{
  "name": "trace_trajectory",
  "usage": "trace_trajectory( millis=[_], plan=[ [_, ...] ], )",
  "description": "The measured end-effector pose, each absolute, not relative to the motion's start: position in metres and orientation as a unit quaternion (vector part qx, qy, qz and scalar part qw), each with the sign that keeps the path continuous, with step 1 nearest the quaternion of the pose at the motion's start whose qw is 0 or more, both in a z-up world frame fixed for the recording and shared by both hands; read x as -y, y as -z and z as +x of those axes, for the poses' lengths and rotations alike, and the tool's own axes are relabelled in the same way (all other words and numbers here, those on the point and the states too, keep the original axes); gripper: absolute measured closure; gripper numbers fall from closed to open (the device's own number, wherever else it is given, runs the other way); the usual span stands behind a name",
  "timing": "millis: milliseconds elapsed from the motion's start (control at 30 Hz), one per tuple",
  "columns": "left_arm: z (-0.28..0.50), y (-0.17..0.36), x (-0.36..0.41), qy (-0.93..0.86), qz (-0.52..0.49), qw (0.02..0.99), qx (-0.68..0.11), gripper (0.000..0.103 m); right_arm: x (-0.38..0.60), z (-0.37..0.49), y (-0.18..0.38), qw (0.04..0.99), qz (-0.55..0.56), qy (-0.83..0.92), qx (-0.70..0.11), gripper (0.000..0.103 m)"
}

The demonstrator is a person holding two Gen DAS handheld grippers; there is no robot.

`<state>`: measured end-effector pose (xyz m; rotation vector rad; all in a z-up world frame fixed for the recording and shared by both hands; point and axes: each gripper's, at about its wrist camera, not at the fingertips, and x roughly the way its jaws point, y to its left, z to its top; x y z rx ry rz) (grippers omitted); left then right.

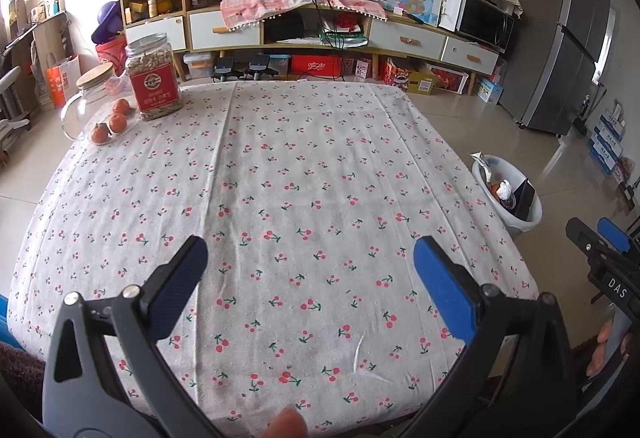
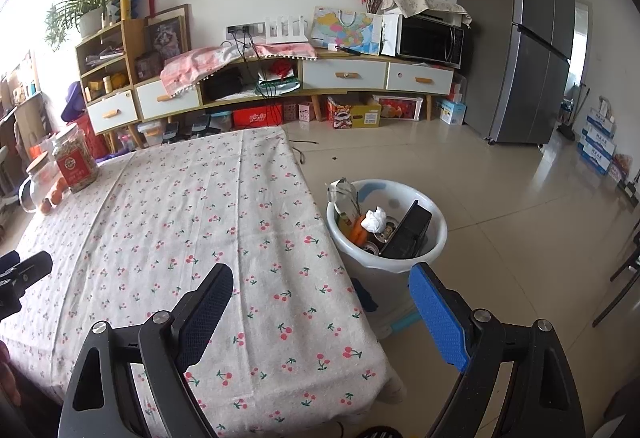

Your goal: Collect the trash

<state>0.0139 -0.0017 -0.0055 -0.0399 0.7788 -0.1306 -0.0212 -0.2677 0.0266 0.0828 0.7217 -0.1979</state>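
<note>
Apparently the collecting is finished, for I hold the left gripper (image 1: pixel 308 270) and right gripper (image 2: pixel 320 302) with jaws released and empty above the bare surface (image 1: pixel 320 165), the trash (image 2: pixel 374 220) lying in the bin (image 2: pixel 438 234) at two o'clock, so I should only check for leftovers.

Table (image 1: pixel 320 165) covered by cherry-print cloth. At far left corner: labelled jar (image 1: pixel 153 77), cork-lidded glass jug (image 1: pixel 86 97), three small orange fruits (image 1: pixel 116 119) grouped close together. Floor (image 2: pixel 500 197) beside table: white bin (image 2: pixel 386 230) holding trash.
</note>
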Motion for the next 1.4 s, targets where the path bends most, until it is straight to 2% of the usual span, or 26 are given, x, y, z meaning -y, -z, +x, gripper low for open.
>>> trace_trajectory(
  millis=[1400],
  plan=[
    [0.0081,0.0015,0.0053,0.064,-0.016,0.925,-0.373,0.001,0.2679,-0.0200,-0.0166,0.926,0.046,0.098,-0.362,0.012]
  ],
)
